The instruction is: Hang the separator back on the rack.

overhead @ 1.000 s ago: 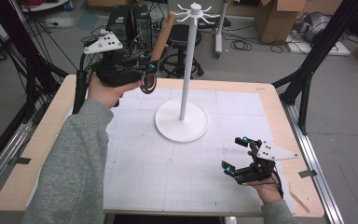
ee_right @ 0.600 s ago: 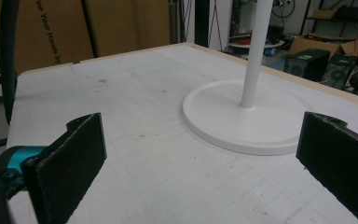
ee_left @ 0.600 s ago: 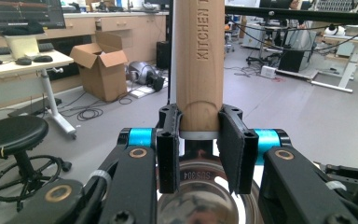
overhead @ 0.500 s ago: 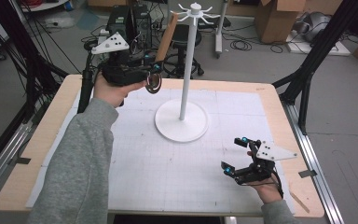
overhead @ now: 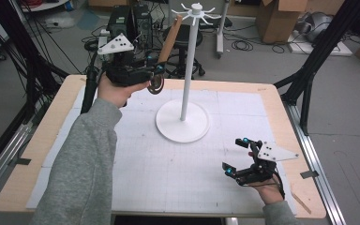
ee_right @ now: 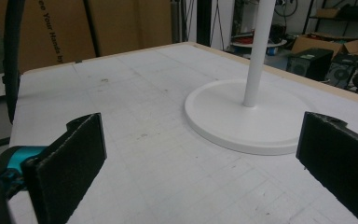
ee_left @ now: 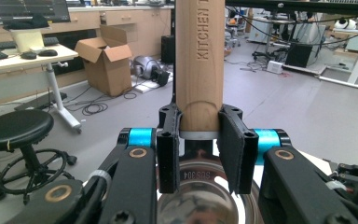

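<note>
Between the left gripper [ee_left: 200,154] pads, a wooden-handled steel utensil [ee_left: 199,70] stamped "KITCHEN"; right gripper [ee_right: 205,158] wide, empty.

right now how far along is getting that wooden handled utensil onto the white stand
Done: the left gripper is shut on the wooden-handled utensil and holds it off the table, handle up, beside the white stand. In hand: carrying it up toward the hooks. Left: hanging it on a hook and letting go. The right gripper rests open low over the mat.
</note>
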Tool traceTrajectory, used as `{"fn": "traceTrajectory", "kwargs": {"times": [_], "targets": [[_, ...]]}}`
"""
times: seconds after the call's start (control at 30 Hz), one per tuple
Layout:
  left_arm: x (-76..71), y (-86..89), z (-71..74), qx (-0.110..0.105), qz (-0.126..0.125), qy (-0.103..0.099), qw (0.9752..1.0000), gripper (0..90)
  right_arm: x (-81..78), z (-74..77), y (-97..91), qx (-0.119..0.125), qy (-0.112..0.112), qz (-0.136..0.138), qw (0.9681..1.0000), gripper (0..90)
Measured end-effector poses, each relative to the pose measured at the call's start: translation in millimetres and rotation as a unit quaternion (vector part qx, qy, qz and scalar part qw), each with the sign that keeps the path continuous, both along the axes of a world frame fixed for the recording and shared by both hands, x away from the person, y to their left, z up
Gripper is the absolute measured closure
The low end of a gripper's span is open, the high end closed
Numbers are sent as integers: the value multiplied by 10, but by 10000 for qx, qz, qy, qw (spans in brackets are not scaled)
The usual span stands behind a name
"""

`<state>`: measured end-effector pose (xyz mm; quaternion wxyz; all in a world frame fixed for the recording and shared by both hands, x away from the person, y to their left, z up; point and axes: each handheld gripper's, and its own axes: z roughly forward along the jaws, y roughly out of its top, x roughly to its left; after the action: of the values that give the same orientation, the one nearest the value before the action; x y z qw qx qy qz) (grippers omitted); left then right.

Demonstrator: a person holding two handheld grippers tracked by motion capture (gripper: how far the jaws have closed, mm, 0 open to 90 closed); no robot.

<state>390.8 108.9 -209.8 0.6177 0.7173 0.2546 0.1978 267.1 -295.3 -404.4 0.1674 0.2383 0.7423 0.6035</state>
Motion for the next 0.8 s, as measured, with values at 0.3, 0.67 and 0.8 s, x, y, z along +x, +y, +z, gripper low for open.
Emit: {"fn": "traceTrajectory", "kwargs": {"times": [0.3, 0.67, 0.8], "targets": [[39, -43, -21, -45, 22, 38, 10000, 696, 3, 1, -5, 27, -12, -10, 10000, 6], [88, -129, -67, -56, 33, 82, 9999, 696, 15, -3, -13, -12, -31, -26, 10000, 6], [90, -156, -77, -8, 20, 67, 10000, 696, 10, 3, -24, -15, -50, -36, 10000, 6]]}}
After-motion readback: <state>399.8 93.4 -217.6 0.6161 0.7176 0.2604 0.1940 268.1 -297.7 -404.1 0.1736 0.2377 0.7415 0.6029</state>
